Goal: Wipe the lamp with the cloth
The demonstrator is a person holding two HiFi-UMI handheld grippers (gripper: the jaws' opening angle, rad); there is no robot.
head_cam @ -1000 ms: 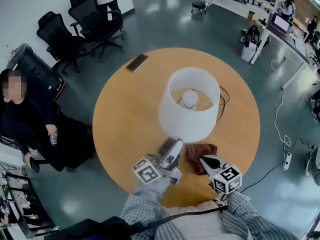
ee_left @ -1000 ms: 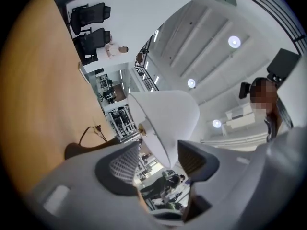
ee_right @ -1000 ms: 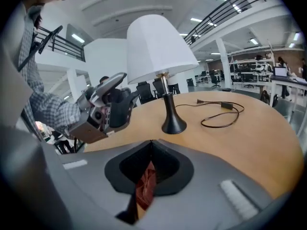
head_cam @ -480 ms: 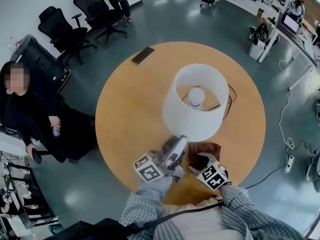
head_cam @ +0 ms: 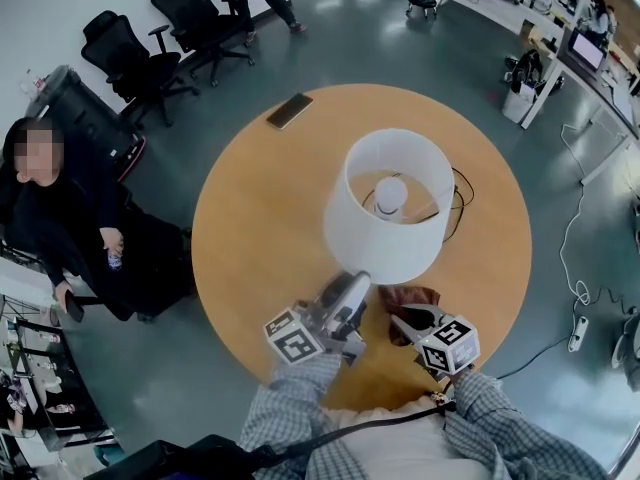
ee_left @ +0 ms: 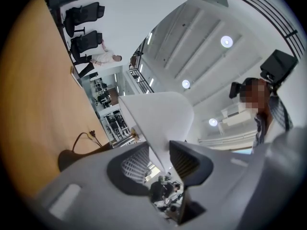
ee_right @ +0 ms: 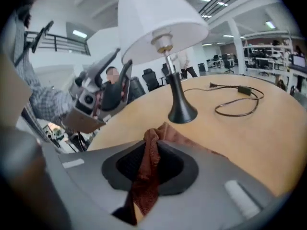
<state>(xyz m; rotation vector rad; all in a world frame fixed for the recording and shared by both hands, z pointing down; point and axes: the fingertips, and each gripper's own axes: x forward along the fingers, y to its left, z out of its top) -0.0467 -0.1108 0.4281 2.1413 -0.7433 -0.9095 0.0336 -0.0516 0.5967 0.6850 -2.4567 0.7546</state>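
A white lamp shade stands on a black stem and base on the round wooden table. My left gripper is shut on the shade's lower near rim; in the left gripper view the white shade edge runs between the jaws of that gripper. A rust-brown cloth lies on the table beside the lamp base. My right gripper has just been closing, and a fold of the cloth is pinched between the jaws of this gripper.
A phone lies at the table's far left edge. The lamp's black cable loops over the table to the right of the base. Office chairs and a seated person are to the left of the table.
My right gripper went down onto the cloth and closed on a fold of it. The left gripper stays on the shade's rim.
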